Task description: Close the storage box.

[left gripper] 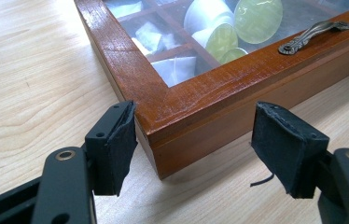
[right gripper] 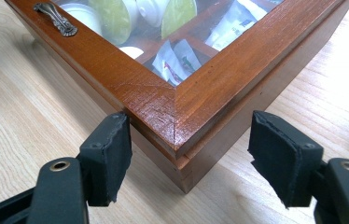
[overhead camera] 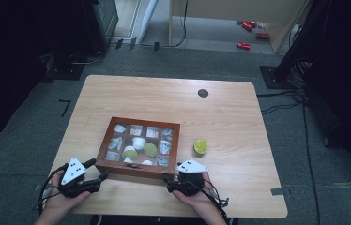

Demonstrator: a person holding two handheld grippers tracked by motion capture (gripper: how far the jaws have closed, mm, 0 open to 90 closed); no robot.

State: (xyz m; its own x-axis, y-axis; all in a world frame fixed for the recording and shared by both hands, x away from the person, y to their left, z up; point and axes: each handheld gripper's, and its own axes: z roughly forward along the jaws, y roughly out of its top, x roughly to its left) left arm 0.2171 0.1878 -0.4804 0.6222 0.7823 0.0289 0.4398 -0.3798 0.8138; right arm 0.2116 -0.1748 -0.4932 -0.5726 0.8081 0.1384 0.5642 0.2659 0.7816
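Note:
A brown wooden box [overhead camera: 117,121] with a glass lid lies on the table, with white sachets and green-topped capsules [overhead camera: 150,149] in its compartments. A metal handle [left gripper: 313,35] sits on its near rail. My left gripper [overhead camera: 97,170] is at the near left corner of the box [left gripper: 219,88]. In the left gripper view, the left gripper [left gripper: 193,140] straddles that corner, one pad beside the side wall and the other well off the front. My right gripper [overhead camera: 169,183] is at the near right corner. The right gripper [right gripper: 189,144] brackets that corner of the box [right gripper: 210,70] with both pads apart from the wood.
A lone green-topped capsule [overhead camera: 200,146] stands on the table just right of the box. A dark round grommet [overhead camera: 203,93] is set in the far part of the tabletop. Red cans [overhead camera: 248,26] lie on the floor beyond. The table's near edge runs under the hands.

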